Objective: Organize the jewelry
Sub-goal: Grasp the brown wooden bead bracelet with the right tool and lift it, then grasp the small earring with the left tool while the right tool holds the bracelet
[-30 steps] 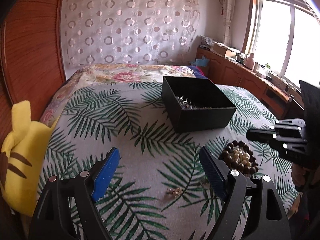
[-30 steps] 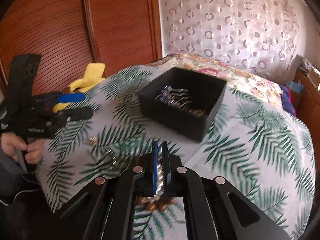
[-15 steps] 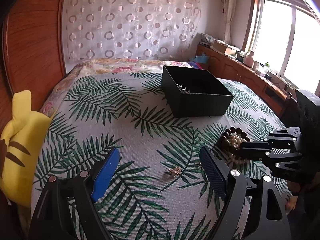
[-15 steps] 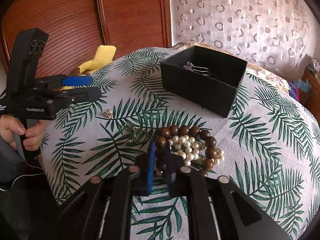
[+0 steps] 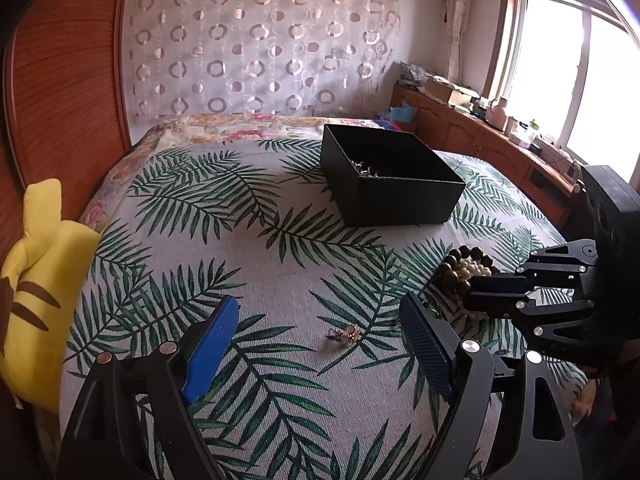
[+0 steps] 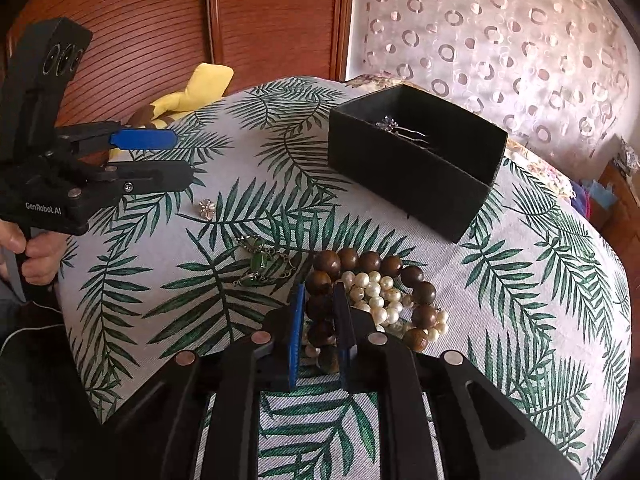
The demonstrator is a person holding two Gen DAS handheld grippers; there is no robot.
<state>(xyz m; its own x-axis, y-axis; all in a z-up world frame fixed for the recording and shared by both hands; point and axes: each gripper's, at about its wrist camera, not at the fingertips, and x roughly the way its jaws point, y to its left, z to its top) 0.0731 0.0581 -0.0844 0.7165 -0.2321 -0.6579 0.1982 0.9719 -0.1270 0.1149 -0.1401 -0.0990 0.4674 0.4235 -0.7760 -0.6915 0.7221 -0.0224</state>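
A black open box (image 6: 412, 160) with a hairpin (image 6: 400, 128) inside stands on the palm-print bedspread; it also shows in the left wrist view (image 5: 390, 178). A brown wooden bead bracelet (image 6: 372, 264) and a pearl string (image 6: 376, 292) lie heaped in front of my right gripper (image 6: 320, 300), whose narrowly parted jaws straddle the bracelet's near beads. A green-stone chain (image 6: 262, 264) lies left of it. A small gold flower brooch (image 5: 346, 334) (image 6: 207, 208) lies between the fingers of my open, empty left gripper (image 5: 320, 340).
A yellow plush toy (image 5: 36, 280) lies at the bed's left edge by the wooden headboard (image 5: 60, 80). A wooden counter with clutter (image 5: 480, 128) runs under the window on the right. The bedspread (image 5: 200, 220) spreads wide around the box.
My right gripper has come down from above the heap to the bracelet and its jaws have parted slightly around the beads. My left gripper has edged toward the gold brooch.
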